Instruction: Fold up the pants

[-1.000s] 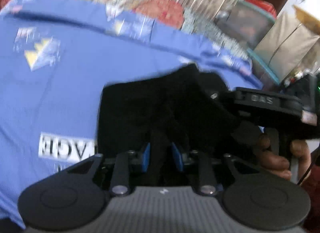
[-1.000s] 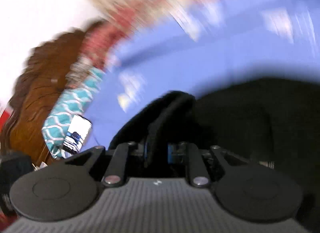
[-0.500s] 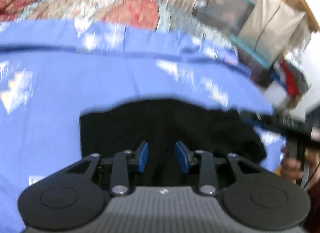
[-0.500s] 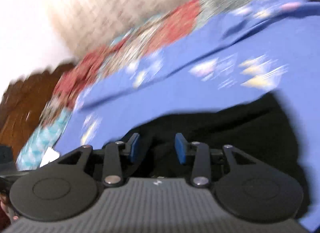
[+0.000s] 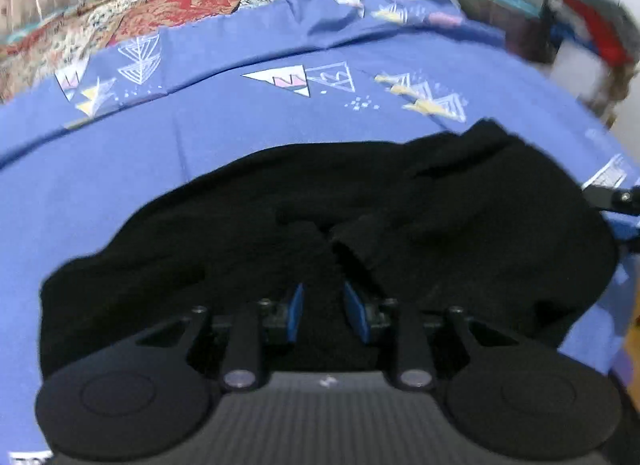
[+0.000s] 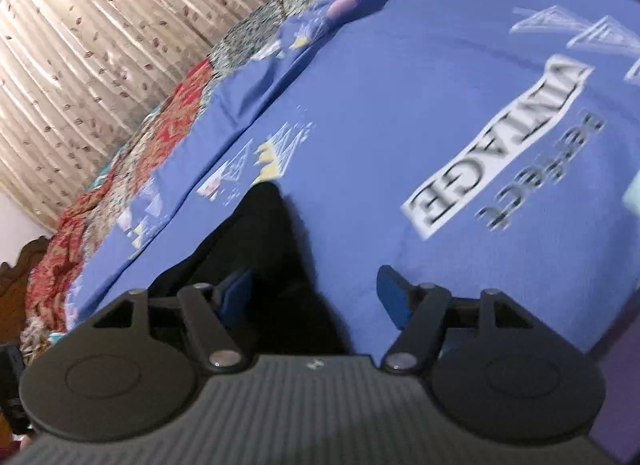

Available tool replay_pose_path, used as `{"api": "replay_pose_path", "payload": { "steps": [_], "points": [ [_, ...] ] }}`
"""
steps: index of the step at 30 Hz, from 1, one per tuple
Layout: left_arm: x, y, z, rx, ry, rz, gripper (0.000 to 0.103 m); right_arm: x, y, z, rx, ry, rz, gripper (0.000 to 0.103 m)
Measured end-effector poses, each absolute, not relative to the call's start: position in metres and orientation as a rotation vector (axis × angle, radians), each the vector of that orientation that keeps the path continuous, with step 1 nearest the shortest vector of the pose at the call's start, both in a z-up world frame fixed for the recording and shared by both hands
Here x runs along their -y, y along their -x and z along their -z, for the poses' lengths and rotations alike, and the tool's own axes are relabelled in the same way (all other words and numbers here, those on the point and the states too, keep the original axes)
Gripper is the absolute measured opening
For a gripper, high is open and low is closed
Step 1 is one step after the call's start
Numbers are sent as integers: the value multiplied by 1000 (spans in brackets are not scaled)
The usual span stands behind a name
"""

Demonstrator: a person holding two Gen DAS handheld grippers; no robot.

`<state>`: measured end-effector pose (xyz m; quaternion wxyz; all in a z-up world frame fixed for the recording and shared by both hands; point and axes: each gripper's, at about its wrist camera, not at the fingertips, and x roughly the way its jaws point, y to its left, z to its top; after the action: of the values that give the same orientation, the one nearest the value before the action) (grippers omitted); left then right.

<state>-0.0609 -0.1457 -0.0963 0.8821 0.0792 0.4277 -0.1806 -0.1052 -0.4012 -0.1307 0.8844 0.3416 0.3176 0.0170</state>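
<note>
Blue bedsheet [image 6: 380, 113] printed "VINTAGE", blurred smaller word beneath, black pants [image 5: 320, 225]

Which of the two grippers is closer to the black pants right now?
Left. The left gripper sits over the middle of the black pants, cloth between its narrow jaws. The right gripper has just been opening, wide at the pants' edge, half over the blue sheet.

A bedroom in a home is showing here; a blue printed bedsheet [image 5: 248, 137] is covering the bed, a red patterned quilt [image 5: 168, 13] is lying beyond the sheet, a leaf-print curtain [image 6: 92, 37] is hanging behind the quilt, and a carved wooden headboard [image 6: 16, 285] is standing beside it.
</note>
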Motion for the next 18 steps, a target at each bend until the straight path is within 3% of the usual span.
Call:
{"api": "replay_pose_path", "payload": {
  "steps": [2,4,5,6,7,13,15,18],
  "points": [
    [149,57,93,-926,-175,361,24,392,108,124,-670,-671,-74,71],
    [147,54,85,-949,-179,351,25,379,107,119,-708,-639,-136,56],
    [146,55,77,-963,-164,351,26,370,107,119,-722,-595,-139,26],
    [141,58,67,-969,-136,367,28,362,104,118,-730,-546,-141,20],
    [137,62,54,-959,-97,392,29,358,106,112,-721,-519,-137,19],
    [134,66,-31,-811,74,537,64,318,117,62,-593,-344,-240,17],
    [151,66,-46,-814,52,584,92,297,116,54,-567,-298,-289,17],
    [179,61,-45,-864,-39,606,98,265,119,47,-539,-188,-326,17]
  ]
}}
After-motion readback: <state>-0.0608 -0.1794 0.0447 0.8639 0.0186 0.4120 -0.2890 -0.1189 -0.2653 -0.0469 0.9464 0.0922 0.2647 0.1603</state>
